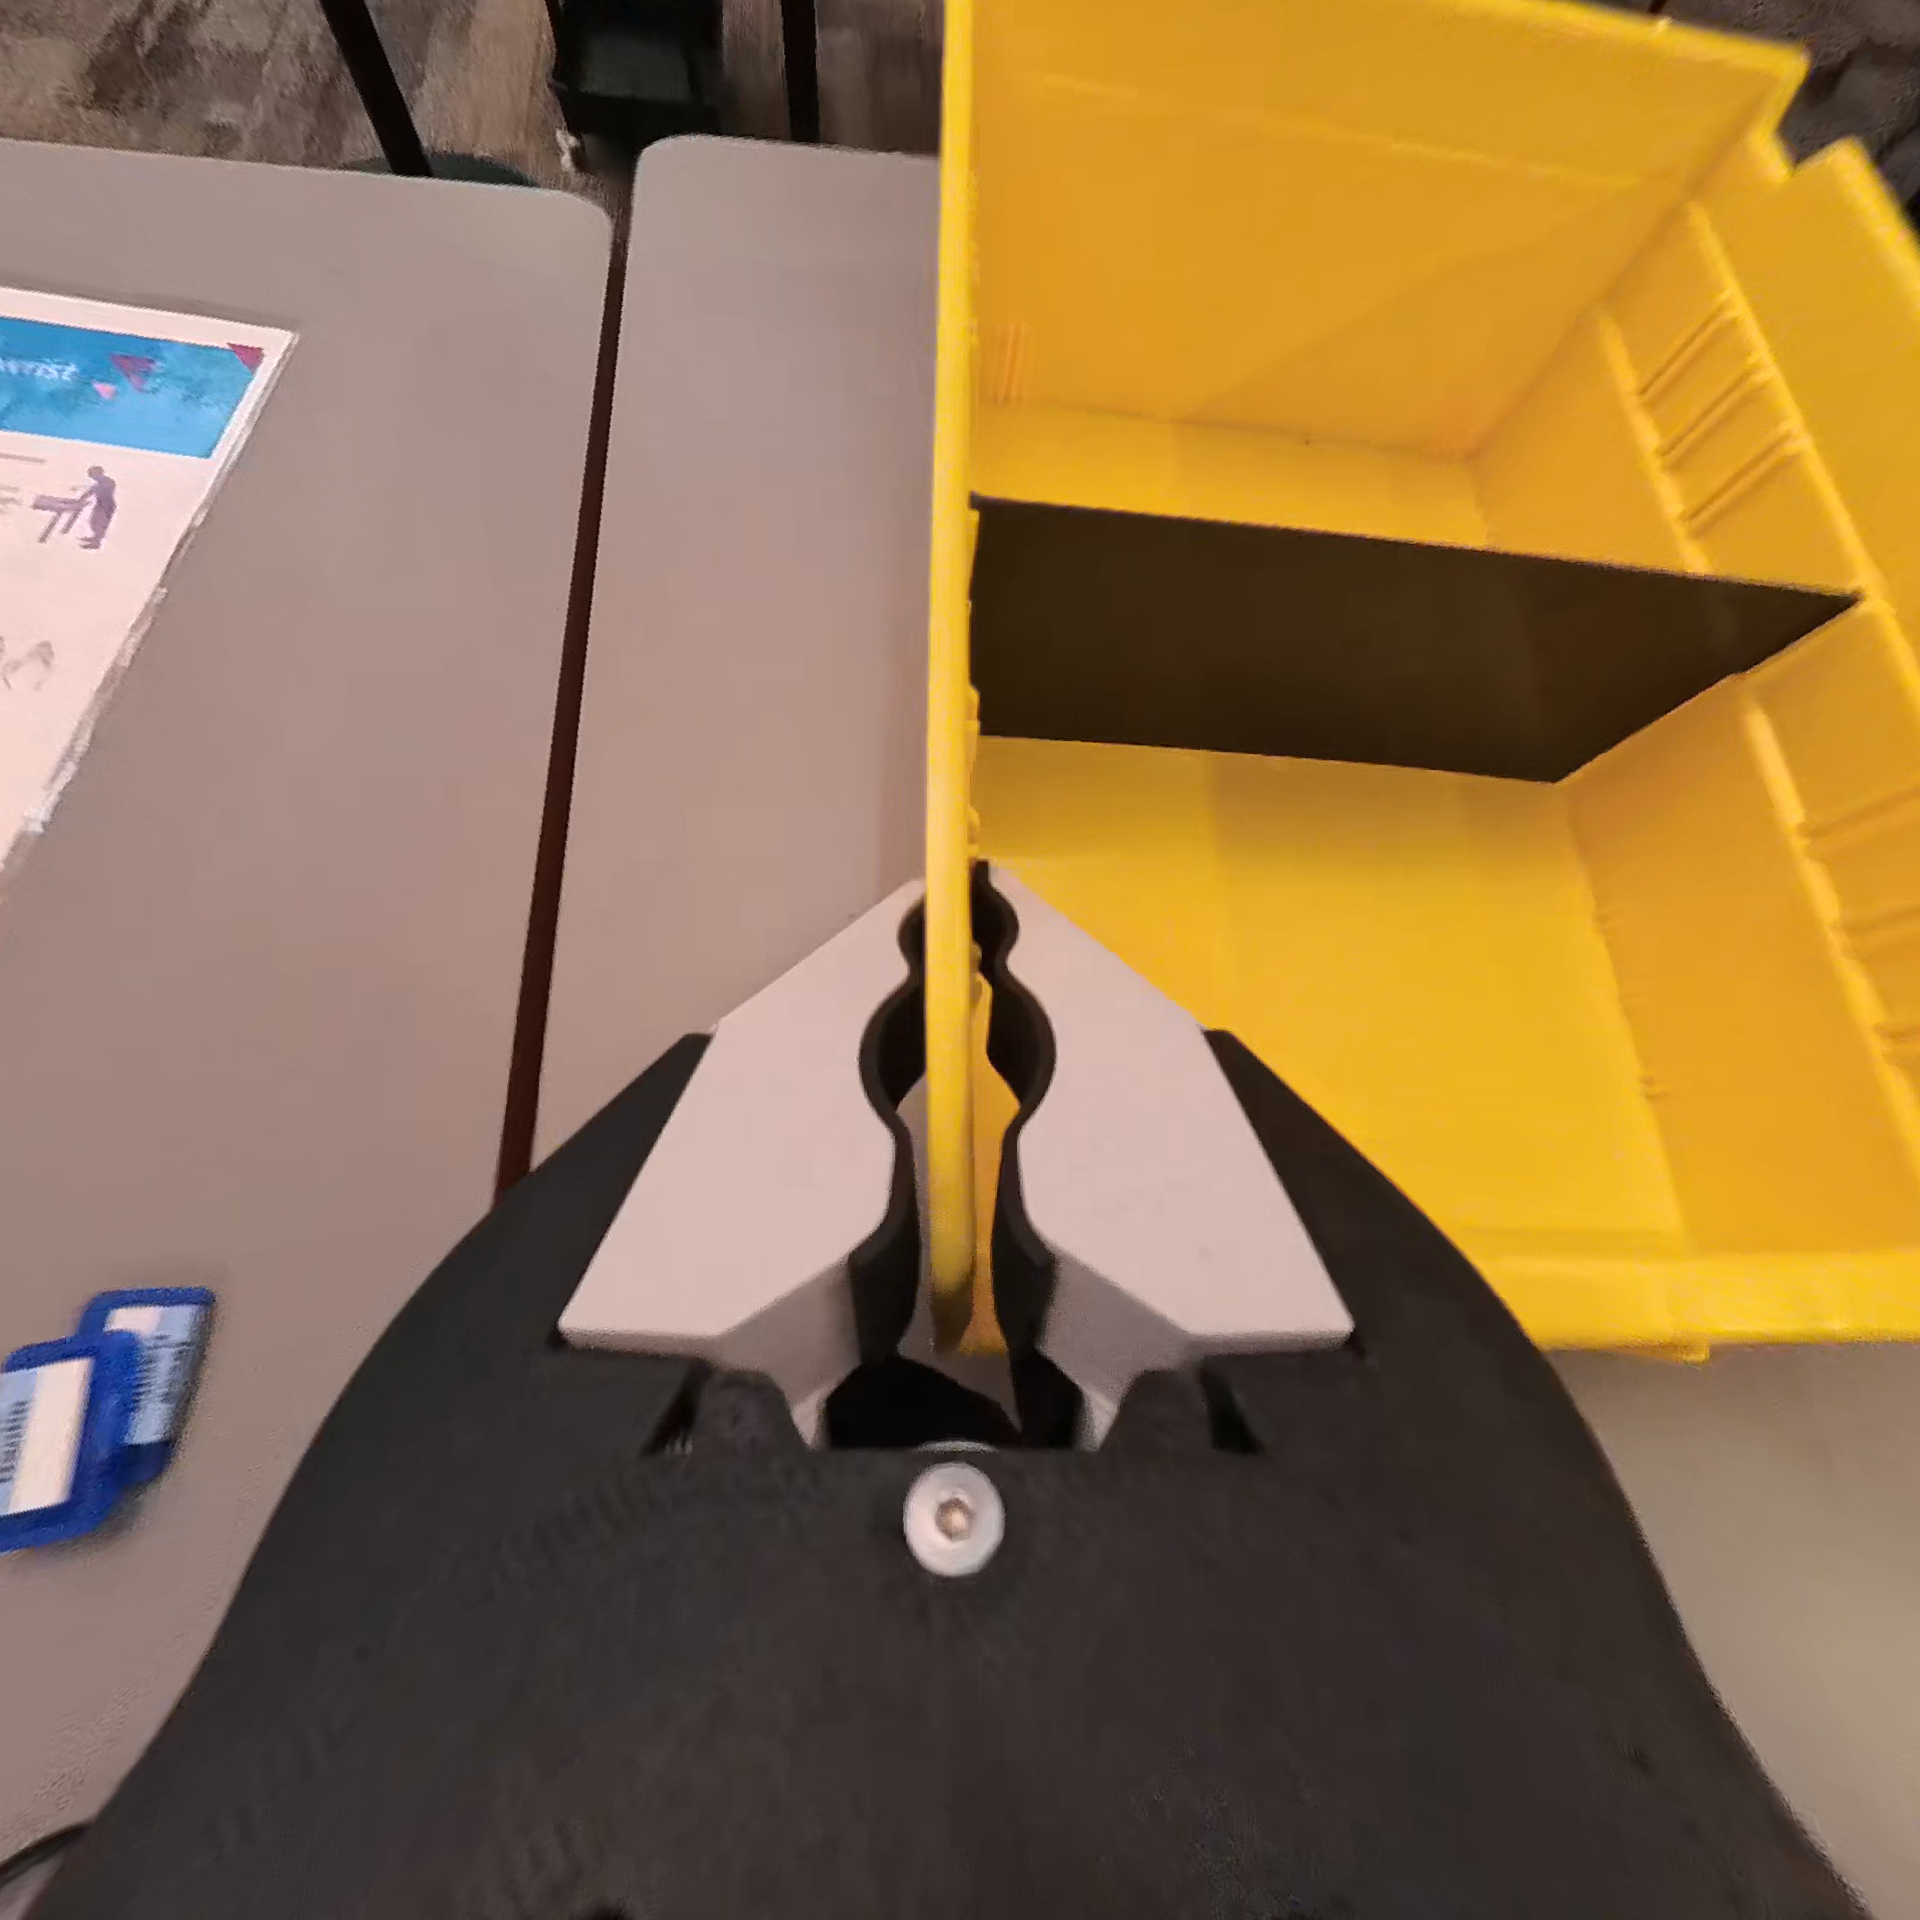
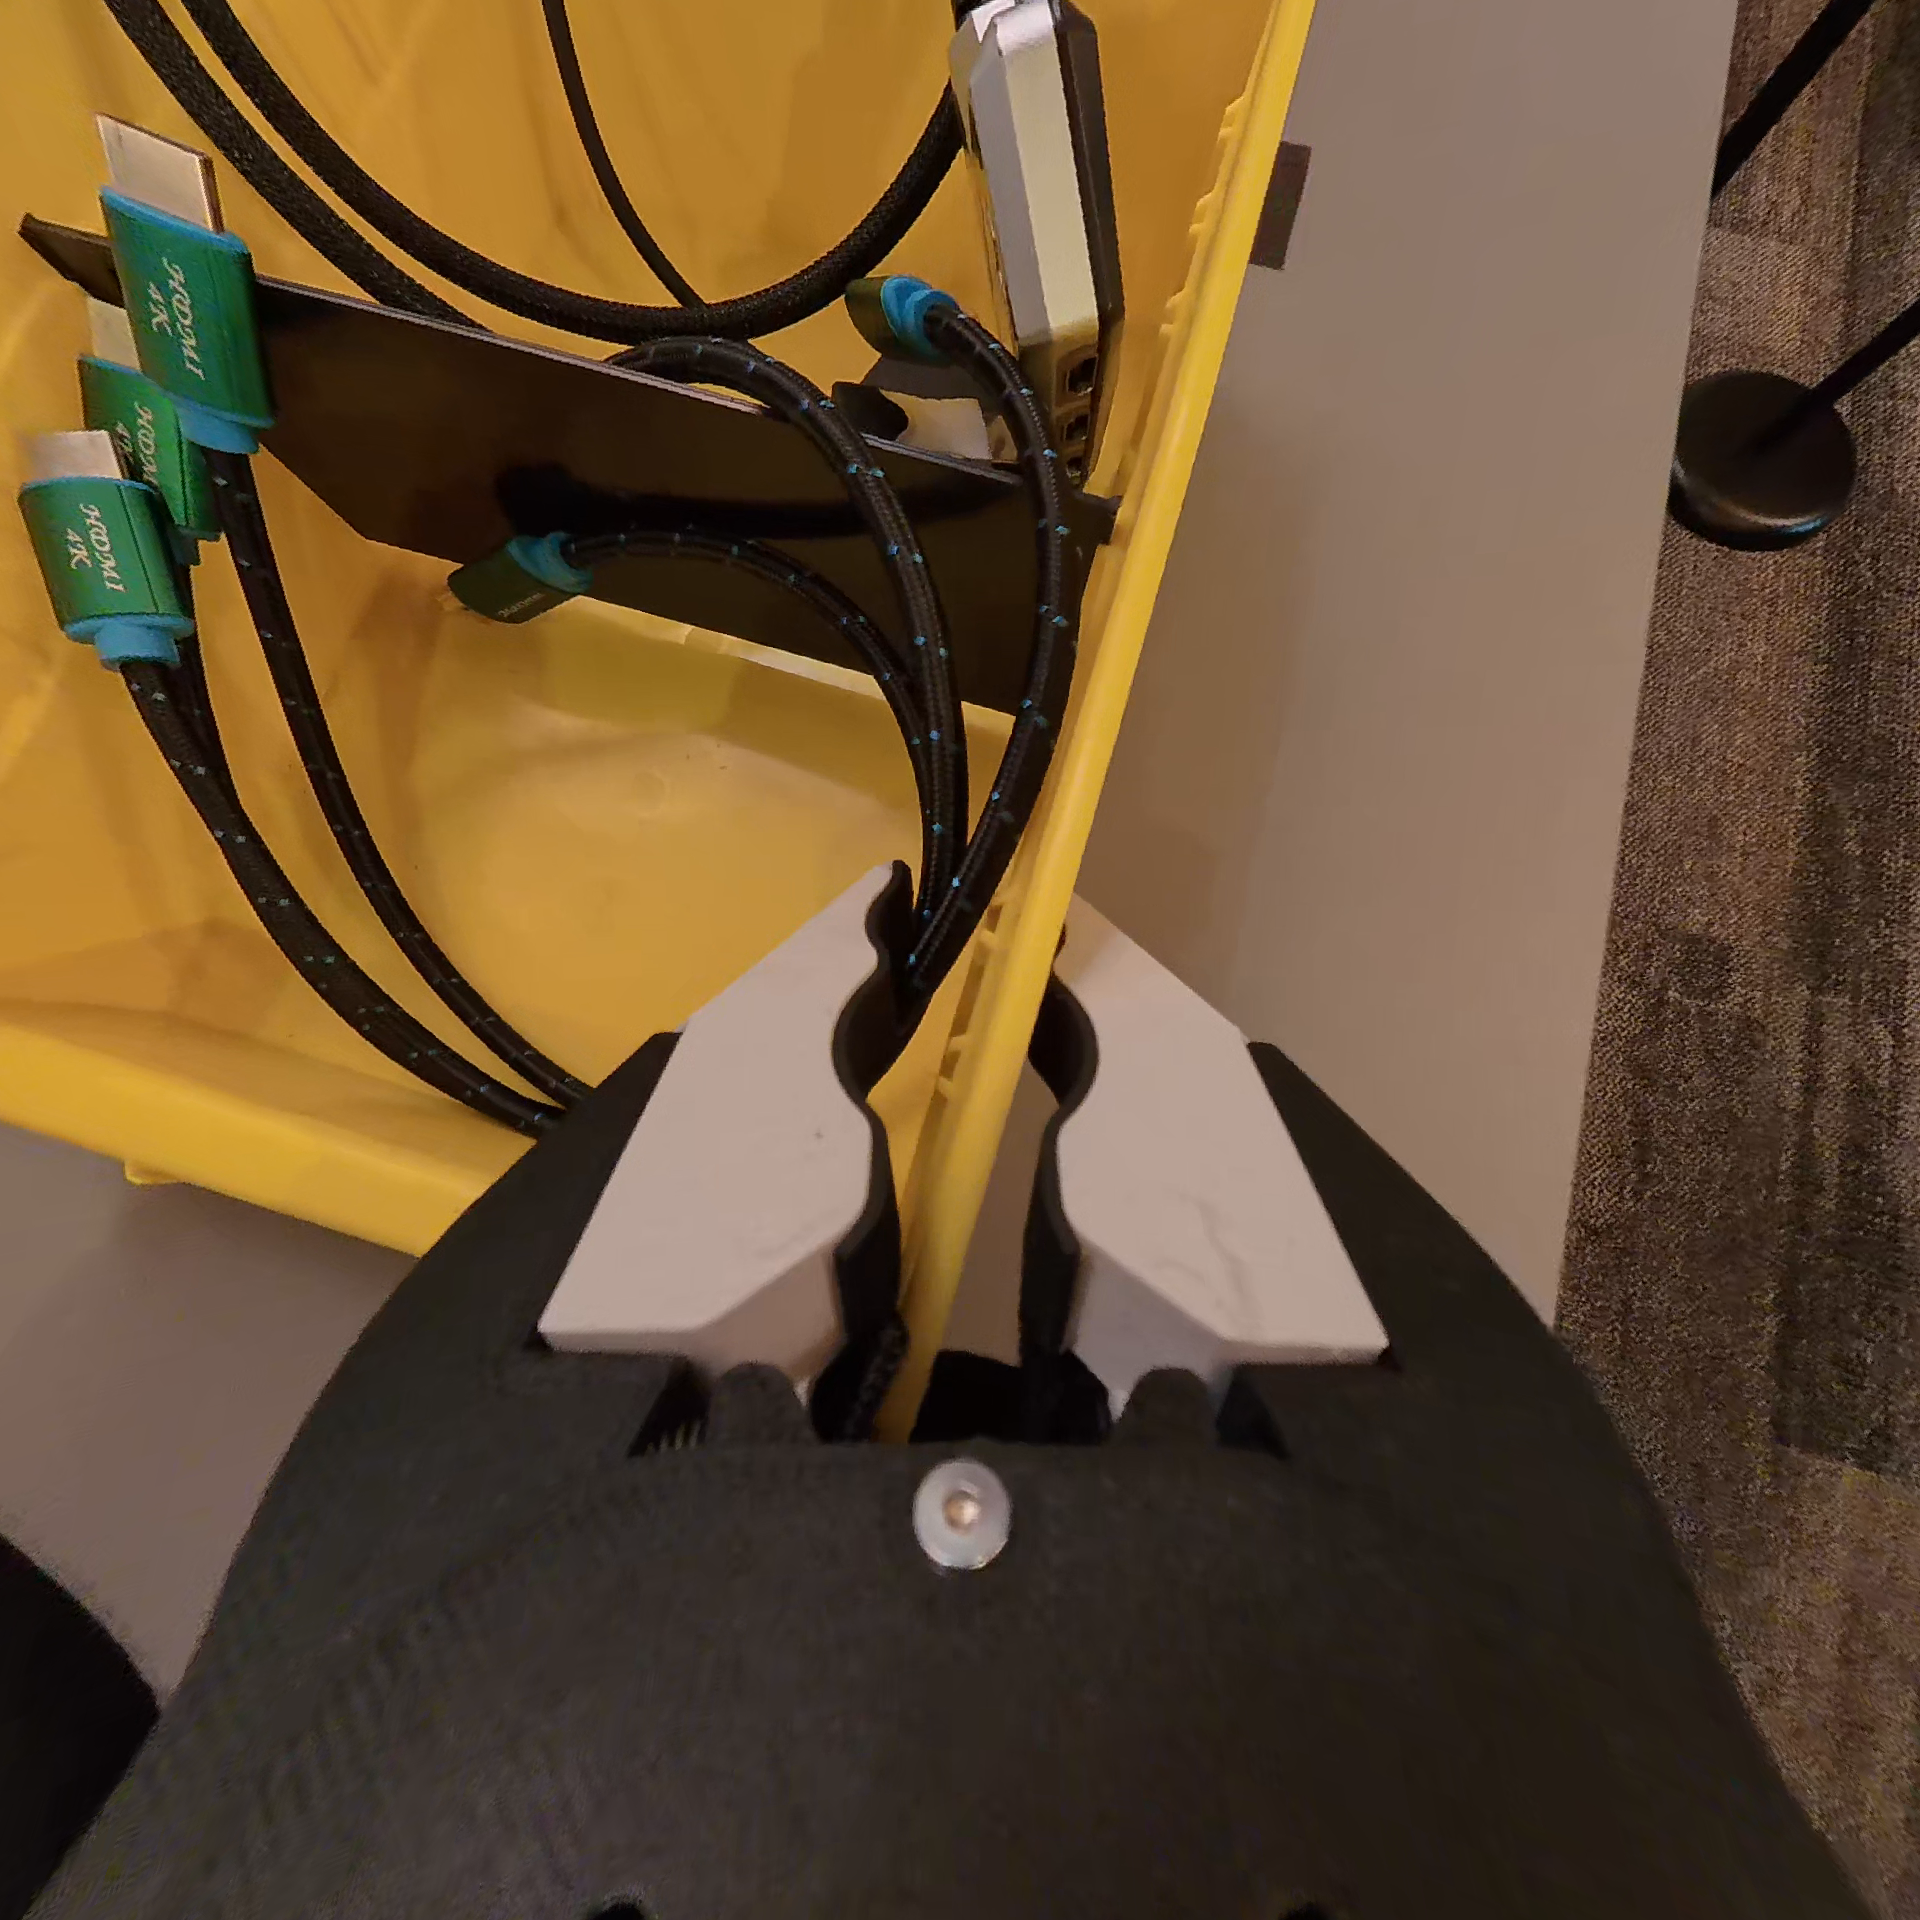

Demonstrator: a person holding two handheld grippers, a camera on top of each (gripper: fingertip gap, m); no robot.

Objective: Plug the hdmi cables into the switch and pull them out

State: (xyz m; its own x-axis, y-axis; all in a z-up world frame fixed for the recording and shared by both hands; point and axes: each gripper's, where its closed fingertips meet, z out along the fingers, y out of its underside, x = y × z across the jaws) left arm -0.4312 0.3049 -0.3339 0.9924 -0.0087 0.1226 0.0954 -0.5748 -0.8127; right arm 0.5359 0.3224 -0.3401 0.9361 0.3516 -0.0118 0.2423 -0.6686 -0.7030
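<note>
Both grippers' jaws straddle opposite side walls of the yellow bin (image 1: pixel 1351 935).

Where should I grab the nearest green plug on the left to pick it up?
Grip the green plug across its flat green shell, coming from above, fingers on its two narrow edges. Its silver tip points away and its cable trails toward the camera, so the shell is exposed.

Printed sheet (image 1: pixel 94 540) cut by left edge; blue tags (image 1: pixel 94 1413) blurred; switch (image 2: pixel 1049 218) top cropped.
</note>
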